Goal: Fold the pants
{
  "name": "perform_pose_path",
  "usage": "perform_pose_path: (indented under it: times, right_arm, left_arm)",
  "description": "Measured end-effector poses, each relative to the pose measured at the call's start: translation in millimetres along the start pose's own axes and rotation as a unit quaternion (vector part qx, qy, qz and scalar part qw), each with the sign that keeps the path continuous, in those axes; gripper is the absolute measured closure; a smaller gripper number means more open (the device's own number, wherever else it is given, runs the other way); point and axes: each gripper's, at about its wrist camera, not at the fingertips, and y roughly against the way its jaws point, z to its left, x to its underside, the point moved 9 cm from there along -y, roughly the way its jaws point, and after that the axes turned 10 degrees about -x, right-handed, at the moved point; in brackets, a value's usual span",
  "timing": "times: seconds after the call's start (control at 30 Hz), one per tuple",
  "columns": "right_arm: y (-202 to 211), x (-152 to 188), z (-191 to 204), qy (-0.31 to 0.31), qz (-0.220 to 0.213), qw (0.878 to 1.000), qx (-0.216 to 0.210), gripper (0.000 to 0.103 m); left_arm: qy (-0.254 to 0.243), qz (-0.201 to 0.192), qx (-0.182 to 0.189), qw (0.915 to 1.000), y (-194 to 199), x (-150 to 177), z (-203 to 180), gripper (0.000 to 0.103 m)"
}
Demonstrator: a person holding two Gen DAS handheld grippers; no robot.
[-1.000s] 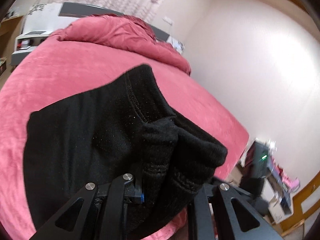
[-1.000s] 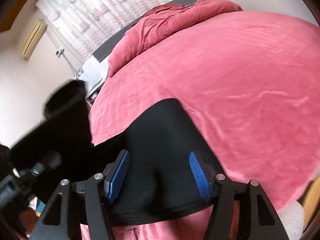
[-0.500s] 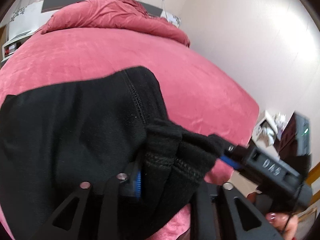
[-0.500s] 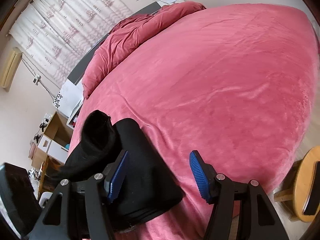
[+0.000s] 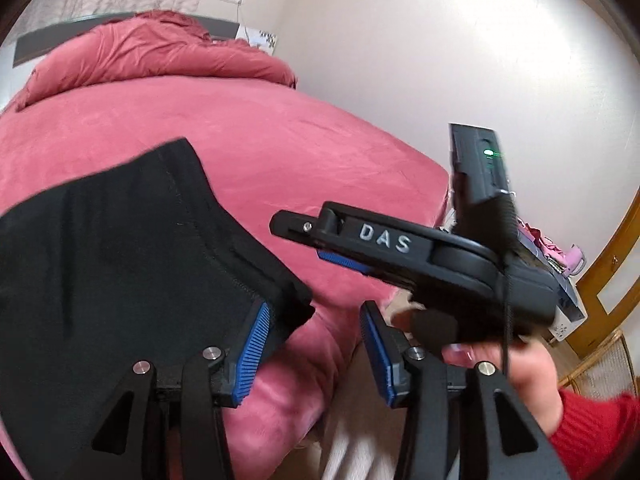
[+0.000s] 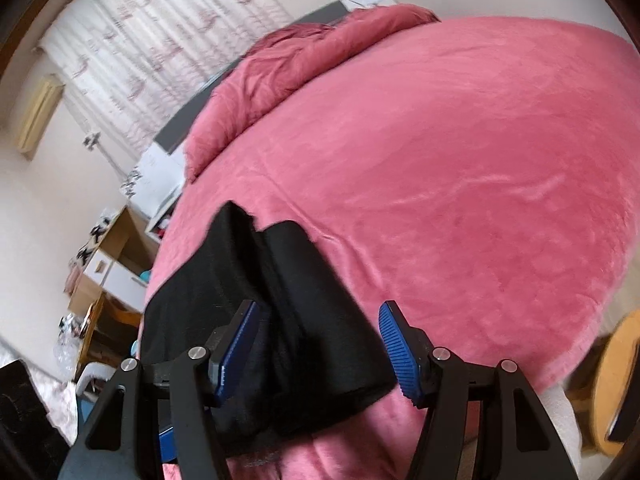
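The black pants point(image 5: 120, 264) lie folded on the pink bedspread point(image 5: 280, 148), near the bed's front edge. My left gripper point(image 5: 316, 354) is opening; the pants' near corner lies against its left pad point(image 5: 254, 354), and only bedspread shows in the gap. My right gripper point(image 5: 296, 232), held by a hand with a red sleeve point(image 5: 596, 432), hovers just right of the pants. In the right wrist view the folded pants point(image 6: 280, 304) lie under my right gripper point(image 6: 318, 350), which is open with nothing pressed between its pads.
A bunched pink duvet point(image 5: 152, 52) lies at the head of the bed. The wall point(image 5: 440, 60) runs along the bed's right side. A round wooden stool point(image 6: 620, 380) stands by the bed's corner. Wooden shelves and clutter point(image 6: 104, 264) stand beside the bed.
My left gripper let go of the bunched pant fabric, opened and swung right. The fabric now lies flat on the fold. The right gripper has come into the left view.
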Motion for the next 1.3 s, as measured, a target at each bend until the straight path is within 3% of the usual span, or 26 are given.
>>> perform_pose_path:
  times: [0.17, 0.3, 0.37, 0.53, 0.63, 0.7, 0.77, 0.8, 0.87, 0.93, 1.07, 1.17, 1.3]
  right_arm:
    - [-14, -5, 27, 0.044, 0.018, 0.998, -0.031, 0.037]
    - [-40, -6, 37, 0.073, 0.052, 0.995, -0.032, 0.037]
    - [-51, -6, 35, 0.069, 0.064, 0.995, -0.032, 0.037]
    - [-78, -2, 28, 0.052, 0.098, 0.993, -0.045, 0.036]
    - [-90, 4, 20, 0.026, 0.117, 0.991, -0.056, 0.035]
    - [-93, 5, 18, 0.001, 0.119, 0.991, -0.066, 0.036]
    - [-93, 7, 21, -0.022, 0.120, 0.989, -0.087, 0.046]
    - [-94, 10, 26, -0.031, 0.128, 0.986, -0.105, 0.058]
    - [-96, 13, 31, -0.021, 0.137, 0.985, -0.098, 0.065]
    - [-95, 11, 34, 0.000, 0.143, 0.986, -0.085, 0.089]
    - [-74, -9, 47, 0.010, 0.111, 0.989, -0.094, 0.092]
    - [-61, -23, 58, 0.046, 0.086, 0.992, -0.079, 0.092]
    - [-72, -20, 42, 0.063, 0.089, 0.993, -0.037, 0.092]
  left_arm:
    - [0.044, -0.068, -0.054, 0.9953, 51, -11, 50, 0.056]
    - [0.098, -0.105, -0.142, 0.9794, 81, -12, 115, 0.056]
    - [0.123, -0.096, -0.187, 0.9698, 85, -3, 149, 0.056]
    - [0.167, -0.047, -0.254, 0.9513, 80, 35, 209, 0.056]
    - [0.181, -0.007, -0.254, 0.9501, 55, 53, 230, 0.056]
    - [0.186, -0.001, -0.244, 0.9517, 45, 57, 228, 0.054]
    - [0.193, 0.008, -0.238, 0.9520, 35, 61, 230, 0.054]
    - [0.201, 0.011, -0.239, 0.9499, 33, 63, 231, 0.054]
    - [0.212, 0.009, -0.238, 0.9478, 38, 66, 231, 0.054]
    - [0.215, 0.013, -0.239, 0.9470, 41, 64, 229, 0.054]
    - [0.203, -0.011, -0.245, 0.9480, 55, 45, 222, 0.054]
    - [0.174, -0.036, -0.242, 0.9538, 60, 31, 206, 0.054]
    - [0.110, -0.003, -0.265, 0.9579, 34, 33, 191, 0.054]
